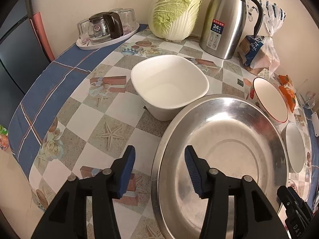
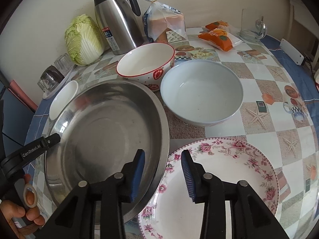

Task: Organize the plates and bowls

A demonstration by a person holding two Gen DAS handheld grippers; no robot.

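On the table, near edge: steel pan [image 1: 229, 159], with both grippers straddling its rim from opposite sides.
Table [image 1: 99, 123]: covered with a checked cloth with a blue border.
Tray [image 1: 107, 39]: far left edge; holds upturned glasses and a small glass pot.
Cabbage [image 1: 176, 10]: far edge, against the wall, right of the tray.
Square bowl [image 1: 169, 85]: white, upright, just beyond the pan's left rim.
Left gripper [image 1: 159, 171]: jaws about half open, one finger outside the pan's left rim, one inside; pads not pressing on the rim, nothing held.
Flask [image 1: 229, 18]: steel, far edge, right of the cabbage.
Bread bag [image 2: 165, 25]: just right of the flask.
Red-rimmed bowl [image 2: 145, 65]: upright, beyond the pan, touching or nearly touching the pale bowl.
Pale bowl [image 2: 201, 91]: upright, right of the pan, beyond the floral plate.
Right gripper [image 2: 162, 171]: jaws partly open, one finger inside the pan's right rim, one over the floral plate; no grip visible.
Floral plate [image 2: 219, 179]: near edge, right of the pan; the pan's rim overlaps its left edge.
Orange packets [image 2: 217, 35]: far right.
Glass mug [image 2: 251, 23]: far right corner.
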